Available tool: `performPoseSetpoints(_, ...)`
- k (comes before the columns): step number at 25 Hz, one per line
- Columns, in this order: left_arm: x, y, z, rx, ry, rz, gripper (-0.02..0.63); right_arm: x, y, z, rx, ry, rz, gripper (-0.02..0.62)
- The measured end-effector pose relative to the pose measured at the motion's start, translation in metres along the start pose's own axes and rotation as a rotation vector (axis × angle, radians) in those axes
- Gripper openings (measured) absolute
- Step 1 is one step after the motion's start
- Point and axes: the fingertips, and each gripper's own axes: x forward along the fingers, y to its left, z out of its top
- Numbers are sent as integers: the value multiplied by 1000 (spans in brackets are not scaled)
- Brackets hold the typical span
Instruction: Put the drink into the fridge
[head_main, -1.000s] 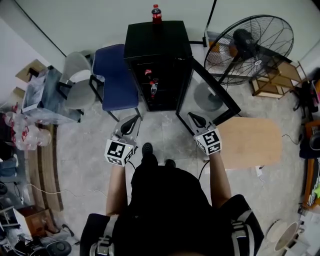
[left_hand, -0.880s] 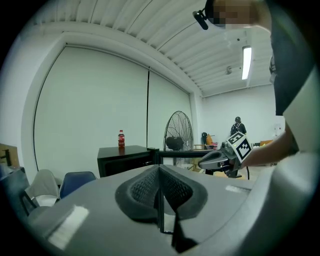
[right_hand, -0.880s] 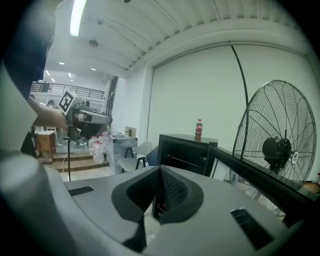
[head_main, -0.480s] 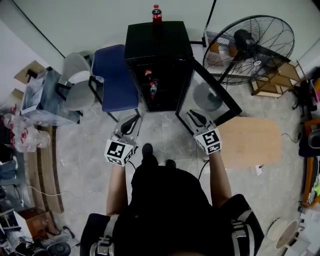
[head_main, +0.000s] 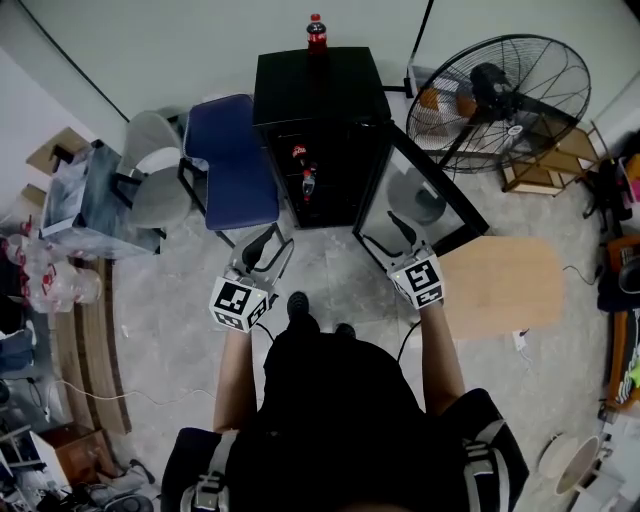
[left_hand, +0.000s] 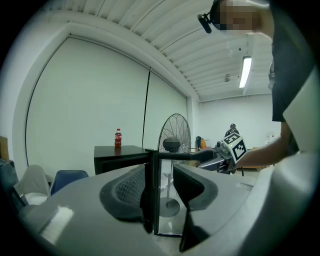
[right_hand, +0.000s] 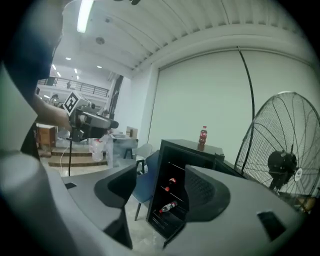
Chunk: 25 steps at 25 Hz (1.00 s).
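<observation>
A red-capped cola bottle (head_main: 316, 30) stands upright on top of the black mini fridge (head_main: 318, 95). The fridge's glass door (head_main: 425, 205) is swung open to the right, and two bottles (head_main: 305, 175) rest on the shelves inside. My left gripper (head_main: 274, 243) and my right gripper (head_main: 390, 235) hover over the floor in front of the fridge, well short of it. Both sets of jaws are opening with nothing between them. From the left gripper view the cola bottle (left_hand: 118, 138) shows far off, and the right gripper view also catches the cola bottle (right_hand: 203, 135) above the open shelves (right_hand: 169, 195).
A blue chair (head_main: 230, 160) and a grey chair (head_main: 155, 175) stand left of the fridge. A large floor fan (head_main: 497, 100) stands to its right, close to the open door. A wooden tabletop (head_main: 500, 285) lies at my right. Clutter lines the left wall.
Both grippers' jaws have gone from shut to open. Hands and grippers stay at about the same spot in front of the fridge.
</observation>
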Motion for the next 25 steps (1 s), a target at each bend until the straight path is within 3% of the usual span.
performPoseSetpoints(7,0,29,10,-5,-30,-11,247,25,3,18,-67,23,-14,360)
performPoseSetpoints(25,4,128,15,51,-28,-117,264,99,6,51,-79,64,-128,321)
